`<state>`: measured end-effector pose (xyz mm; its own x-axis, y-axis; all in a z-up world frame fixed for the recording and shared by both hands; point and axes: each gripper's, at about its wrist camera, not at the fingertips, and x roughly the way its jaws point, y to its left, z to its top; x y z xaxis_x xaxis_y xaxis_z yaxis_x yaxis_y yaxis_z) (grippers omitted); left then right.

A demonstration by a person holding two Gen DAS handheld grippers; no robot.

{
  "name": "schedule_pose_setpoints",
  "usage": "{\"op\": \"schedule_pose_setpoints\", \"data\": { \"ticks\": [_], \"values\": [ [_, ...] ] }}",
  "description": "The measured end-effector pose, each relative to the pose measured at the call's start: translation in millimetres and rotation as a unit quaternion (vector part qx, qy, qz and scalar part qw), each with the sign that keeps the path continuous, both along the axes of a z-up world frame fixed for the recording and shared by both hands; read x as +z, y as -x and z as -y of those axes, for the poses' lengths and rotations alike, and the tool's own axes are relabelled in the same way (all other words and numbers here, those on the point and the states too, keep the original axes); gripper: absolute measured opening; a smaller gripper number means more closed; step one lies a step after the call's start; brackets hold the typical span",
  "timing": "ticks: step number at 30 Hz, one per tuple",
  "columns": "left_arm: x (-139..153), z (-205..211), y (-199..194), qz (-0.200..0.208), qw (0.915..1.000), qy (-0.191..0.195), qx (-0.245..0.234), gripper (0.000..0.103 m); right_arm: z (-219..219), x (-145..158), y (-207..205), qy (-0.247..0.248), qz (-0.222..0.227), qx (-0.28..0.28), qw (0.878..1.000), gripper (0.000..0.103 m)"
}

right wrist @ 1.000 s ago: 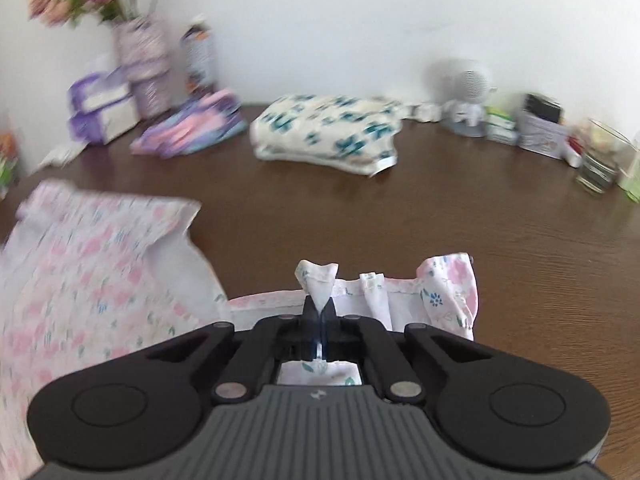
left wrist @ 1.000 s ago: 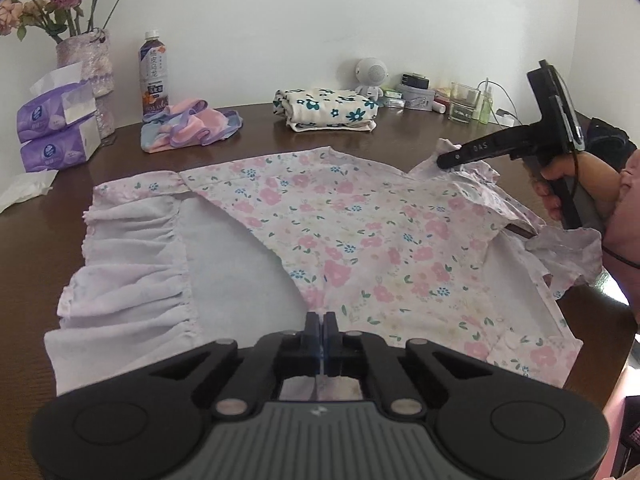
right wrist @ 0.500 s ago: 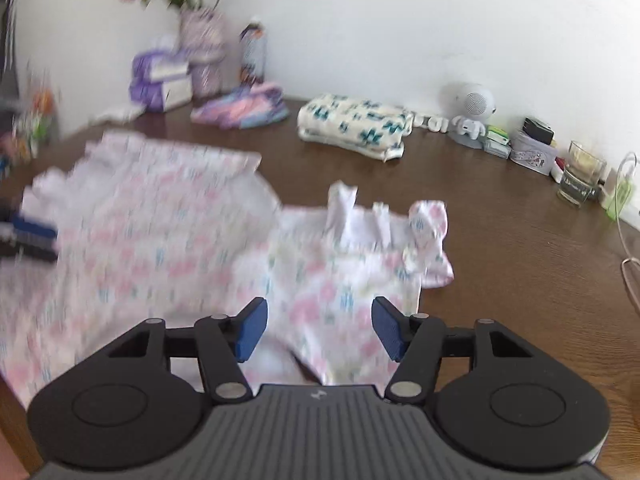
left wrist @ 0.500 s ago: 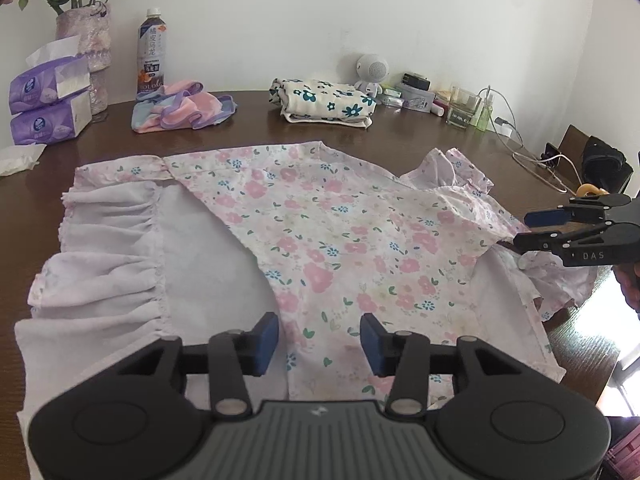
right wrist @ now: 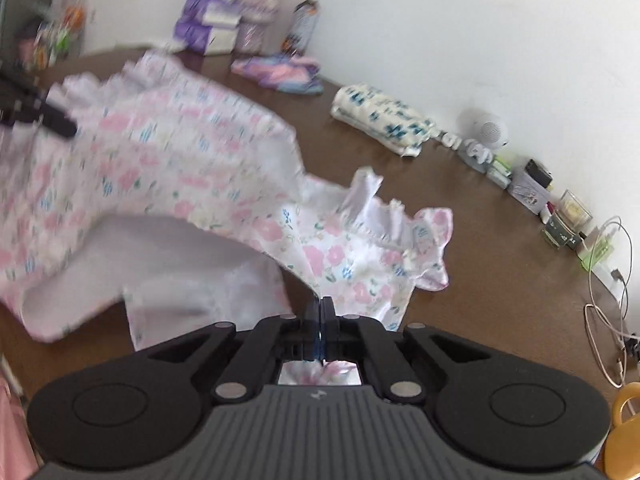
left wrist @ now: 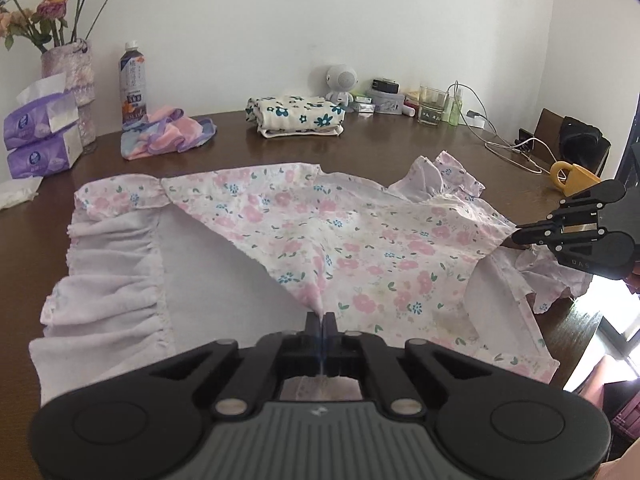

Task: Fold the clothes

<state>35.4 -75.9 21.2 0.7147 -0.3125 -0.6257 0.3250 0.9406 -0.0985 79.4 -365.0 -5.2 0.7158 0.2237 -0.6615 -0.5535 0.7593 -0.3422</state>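
Both grippers pinching the floral dress (left wrist: pixel 360 240), which lies spread on the brown table (left wrist: pixel 380 144), one side already folded over so the pale lining shows. Left gripper (left wrist: pixel 321 322) is pressed together on the tip of that folded flap, near edge. Right gripper (right wrist: pixel 322 308) is clamped on fabric at the shoulder end, beside the ruffled sleeve (right wrist: pixel 416 240); from the left wrist view I see it (left wrist: pixel 520 236) at the dress's right edge.

Risks as I read them:
- Both bites look thin, just an edge of cloth. I pull the two apart too hard, one slips out and the fold collapses.
- Right sleeve hangs over the table edge (left wrist: pixel 560 280); drag could pull the garment off-square.
- Right view is smeared with motion, so I can't judge how many layers it holds. Single layer only = lining stays behind, fold goes crooked.
- Folded floral cloth (left wrist: pixel 296 114) and the pink-blue cloth (left wrist: pixel 168 132) are well apart, no snag there.
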Motion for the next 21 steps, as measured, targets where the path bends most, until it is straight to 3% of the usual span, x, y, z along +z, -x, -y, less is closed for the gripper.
{"op": "schedule_pose_setpoints", "data": {
  "ticks": [2, 4, 6, 8, 11, 13, 15, 17, 20, 21],
  "values": [
    [15, -3, 11, 0.024, 0.9995, 0.016, -0.012, 0.0, 4, 9, 7, -0.018, 0.023, -0.011, 1.0, 0.0],
    [13, -2, 10, 0.001, 0.9996, 0.007, -0.026, 0.0, 10, 29, 18, -0.048, 0.055, -0.013, 0.997, 0.0],
    [2, -1, 6, -0.039, 0.9987, -0.004, -0.034, 0.0, 8, 29, 28, -0.045, 0.03, 0.018, 0.998, 0.0],
    [-7, -2, 2, -0.067, 0.9971, -0.008, -0.035, 0.0, 0, 6, 29, -0.002, -0.021, 0.032, 0.999, 0.0],
    [-5, -8, 2, -0.063, 0.9977, 0.004, -0.027, 0.006, 3, 2, 28, -0.002, -0.028, 0.019, 0.999, 0.001],
    [1, -13, 3, -0.052, 0.9983, 0.019, -0.021, 0.02, 11, 11, 25, -0.029, -0.02, 0.002, 0.999, 0.009],
    [6, -15, 7, -0.036, 0.9988, 0.028, -0.016, 0.043, 20, 23, 20, -0.07, -0.022, -0.007, 0.997, 0.035],
    [7, -14, 6, -0.032, 0.9989, 0.032, -0.012, 0.045, 32, 33, 17, -0.129, -0.029, -0.01, 0.991, 0.049],
    [3, -9, -1, -0.038, 0.9989, 0.027, -0.006, 0.045, 46, 44, 9, -0.231, -0.056, -0.011, 0.971, 0.049],
    [0, -8, -4, -0.042, 0.9988, 0.023, -0.005, 0.045, 45, 42, 3, -0.241, -0.063, -0.017, 0.968, 0.049]
  ]
}}
